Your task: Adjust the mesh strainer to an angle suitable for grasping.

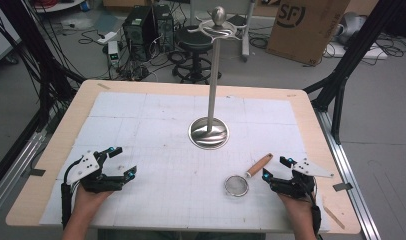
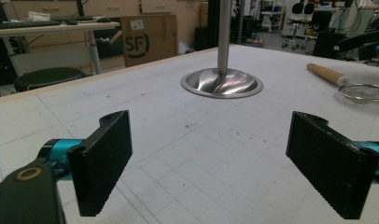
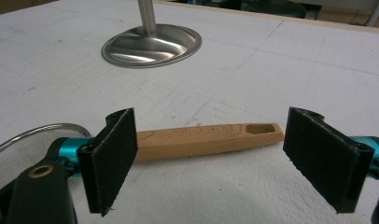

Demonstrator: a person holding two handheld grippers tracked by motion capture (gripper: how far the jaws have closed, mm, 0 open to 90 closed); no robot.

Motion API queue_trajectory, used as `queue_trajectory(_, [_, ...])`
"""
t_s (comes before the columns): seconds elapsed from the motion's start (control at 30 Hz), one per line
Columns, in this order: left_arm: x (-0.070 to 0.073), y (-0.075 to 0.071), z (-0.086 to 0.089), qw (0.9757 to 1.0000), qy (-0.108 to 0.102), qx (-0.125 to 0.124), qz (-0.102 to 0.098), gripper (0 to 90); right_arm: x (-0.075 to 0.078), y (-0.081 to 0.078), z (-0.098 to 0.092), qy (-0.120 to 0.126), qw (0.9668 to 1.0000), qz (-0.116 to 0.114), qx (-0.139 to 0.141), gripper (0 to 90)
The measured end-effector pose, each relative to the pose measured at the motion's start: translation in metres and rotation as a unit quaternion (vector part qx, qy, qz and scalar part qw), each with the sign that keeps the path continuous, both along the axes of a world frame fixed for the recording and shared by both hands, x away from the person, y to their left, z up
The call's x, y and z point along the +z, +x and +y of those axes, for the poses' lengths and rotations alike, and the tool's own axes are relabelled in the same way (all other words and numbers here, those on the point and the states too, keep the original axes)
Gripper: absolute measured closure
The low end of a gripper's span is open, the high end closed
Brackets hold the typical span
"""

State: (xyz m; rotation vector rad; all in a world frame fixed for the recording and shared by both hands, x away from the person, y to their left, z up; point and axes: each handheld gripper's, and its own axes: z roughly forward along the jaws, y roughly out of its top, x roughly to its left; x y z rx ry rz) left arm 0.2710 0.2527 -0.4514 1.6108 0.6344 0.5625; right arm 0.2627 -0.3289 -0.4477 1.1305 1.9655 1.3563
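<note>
We find the left claw (image 1: 119, 161) at about 8 o'clock on the worktop (image 1: 51, 150), its jaws standing well apart with nothing between them. The right claw (image 1: 276, 168) sits at about 4 o'clock, jaws likewise spread wide and holding nothing. A small strainer (image 1: 243, 178) lies flat on the white gridded mat (image 1: 156, 115) just beside the right claw, at roughly 5 o'clock: its mesh bowl (image 1: 236, 185) is nearest the front edge and its wooden handle (image 1: 259, 165) angles away toward 1 o'clock. In the right gripper view the handle (image 3: 208, 139) lies crosswise between and beyond the spread jaws, not touching them (faint lettering is stamped on it, too small to read with confidence). A metal stand (image 1: 210, 131) with a round base rises upright at the mat's centre, well apart from both claws.
</note>
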Motion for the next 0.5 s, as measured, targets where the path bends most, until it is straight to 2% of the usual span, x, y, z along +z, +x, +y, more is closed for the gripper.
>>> queue_trajectory(0.07, [-0.0002,0.0005,0.0003,1.0000,-0.006,0.001,0.004,14.9,-0.0001,0.0011,-0.0002,0.000,1.0000,0.003,0.000,16.6])
queue_trajectory(0.5, [0.0000,0.0005,0.0000,1.0000,-0.001,0.002,0.001,15.0,0.0001,-0.0002,0.0028,-0.013,0.9999,-0.001,-0.001,17.1])
